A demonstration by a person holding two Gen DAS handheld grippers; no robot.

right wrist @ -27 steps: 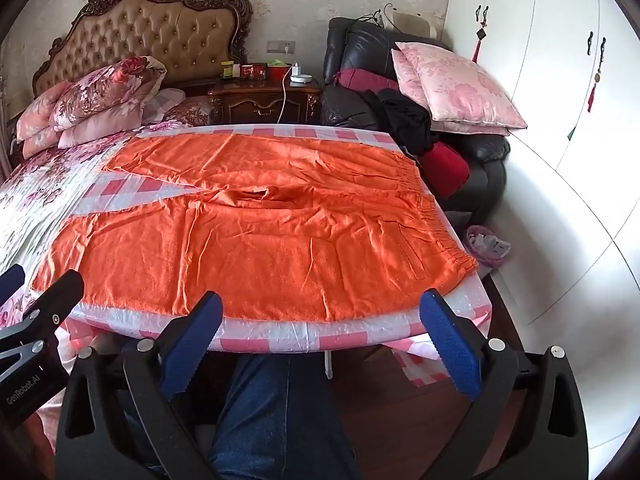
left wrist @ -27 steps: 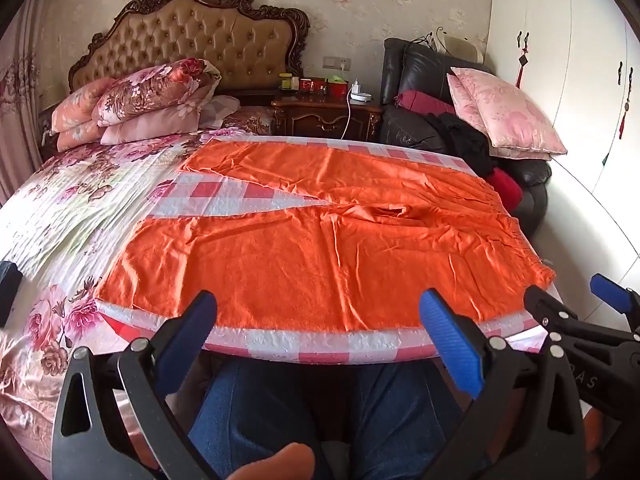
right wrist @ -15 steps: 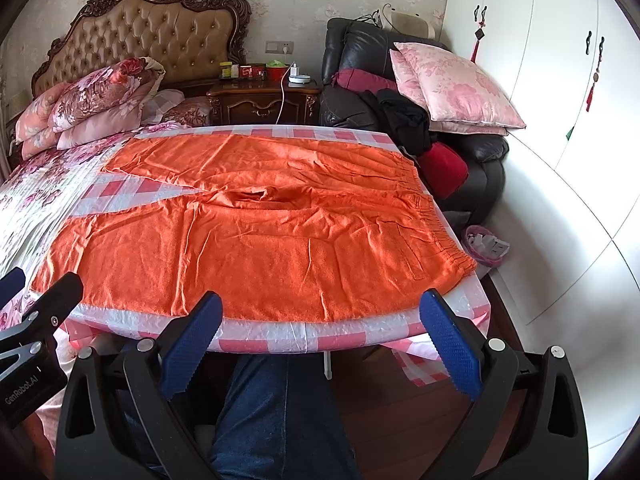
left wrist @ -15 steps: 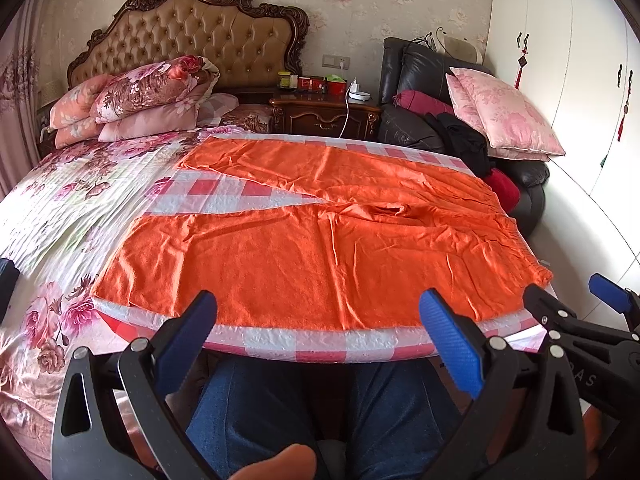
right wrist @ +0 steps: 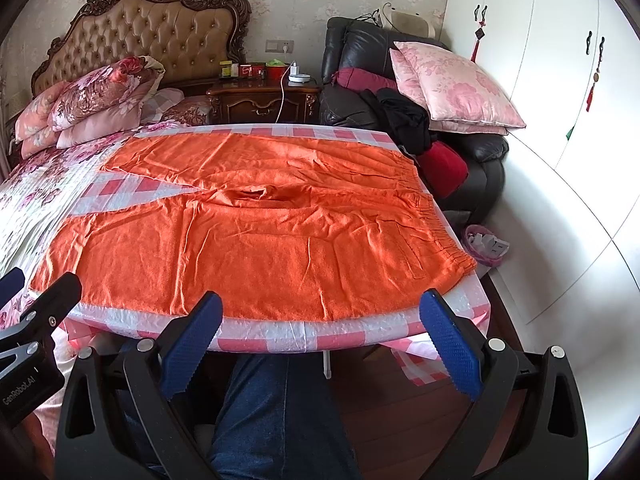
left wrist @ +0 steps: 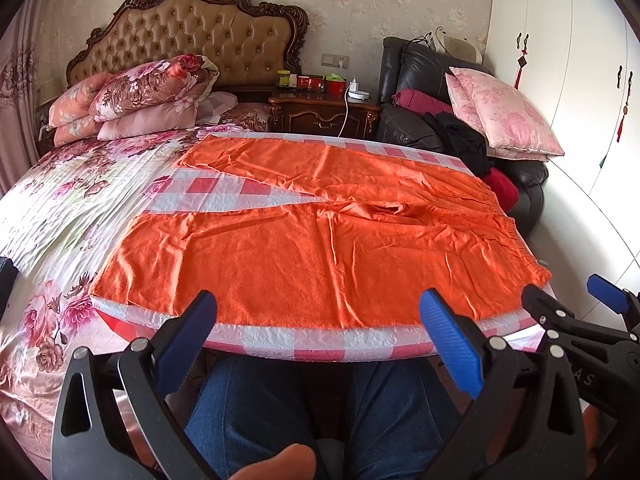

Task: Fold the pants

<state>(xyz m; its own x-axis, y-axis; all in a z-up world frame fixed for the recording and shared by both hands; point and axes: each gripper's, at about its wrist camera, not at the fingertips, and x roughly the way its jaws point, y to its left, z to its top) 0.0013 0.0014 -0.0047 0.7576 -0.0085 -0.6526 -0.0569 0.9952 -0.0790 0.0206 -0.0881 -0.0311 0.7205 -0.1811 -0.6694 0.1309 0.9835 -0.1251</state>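
Note:
Orange pants (left wrist: 320, 248) lie spread flat on a pink-and-white checked table (left wrist: 304, 340), waistband at the right, both legs reaching left, split in a V. They also show in the right wrist view (right wrist: 256, 248). My left gripper (left wrist: 318, 320) is open and empty, just short of the table's near edge. My right gripper (right wrist: 320, 316) is open and empty, at the near edge toward the waistband side. It also shows in the left wrist view (left wrist: 576, 308); the left gripper shows at the left of the right wrist view (right wrist: 36, 300).
A floral bed (left wrist: 60, 208) with stacked pillows (left wrist: 140, 96) lies left of the table. A nightstand (left wrist: 324, 112) and a black armchair (right wrist: 400, 80) with pink cushions stand behind. White wardrobes (right wrist: 560, 80) line the right. My jeans-clad legs (left wrist: 320, 412) are below.
Both grippers have shifted slightly; the view of the table has dropped a little. The pants have not moved and both grippers stay open.

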